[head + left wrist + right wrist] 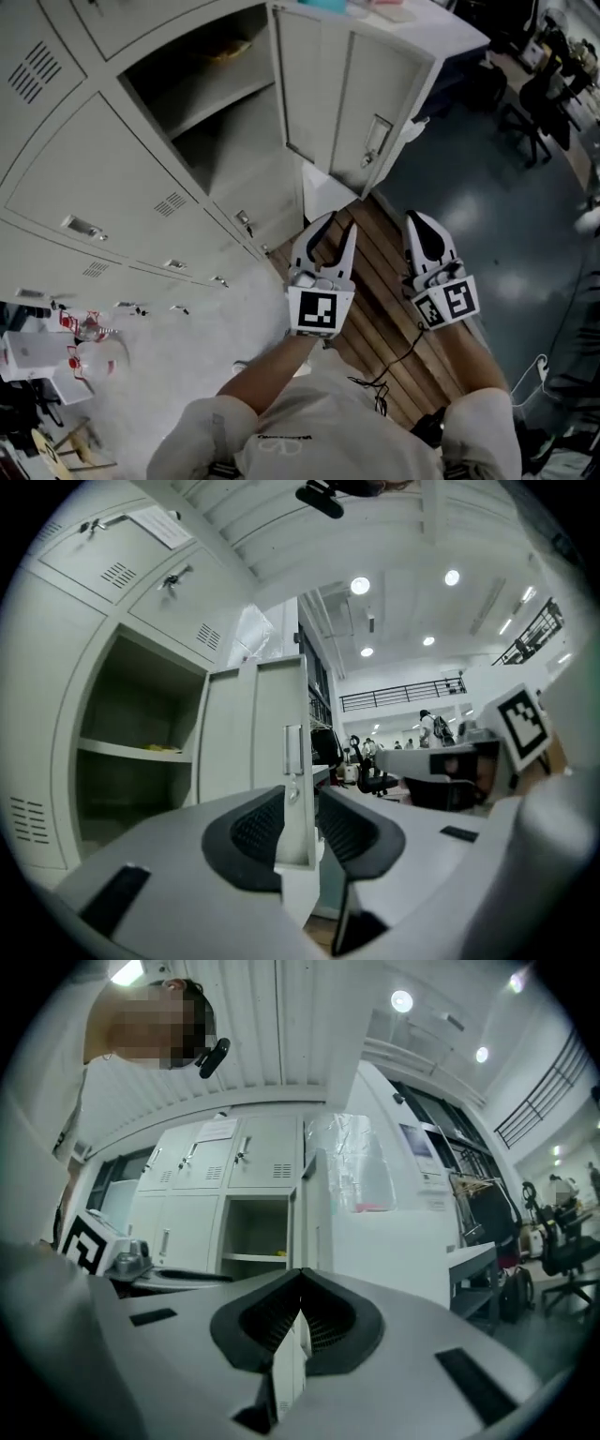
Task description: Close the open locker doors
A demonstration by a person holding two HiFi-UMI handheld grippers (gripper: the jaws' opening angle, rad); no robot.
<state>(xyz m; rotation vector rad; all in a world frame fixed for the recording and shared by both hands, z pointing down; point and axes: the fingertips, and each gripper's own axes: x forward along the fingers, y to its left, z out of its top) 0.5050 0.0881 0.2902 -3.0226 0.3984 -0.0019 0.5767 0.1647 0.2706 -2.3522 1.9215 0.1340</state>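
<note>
Locker door (352, 103) wide open, closing yet to do; left gripper (335, 228) jaws apart, right gripper (422, 225) jaws together.

Locker door (347, 103) open; left gripper (339, 225) jaws apart, right gripper (417, 220) jaws together, both near door.

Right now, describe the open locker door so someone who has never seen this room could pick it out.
Start at the long bank of pale grey lockers. One compartment near its end gapes, showing a shelf. The door hinged beside it is the only one swung out into the room; its neighbours all sit flush.
</note>
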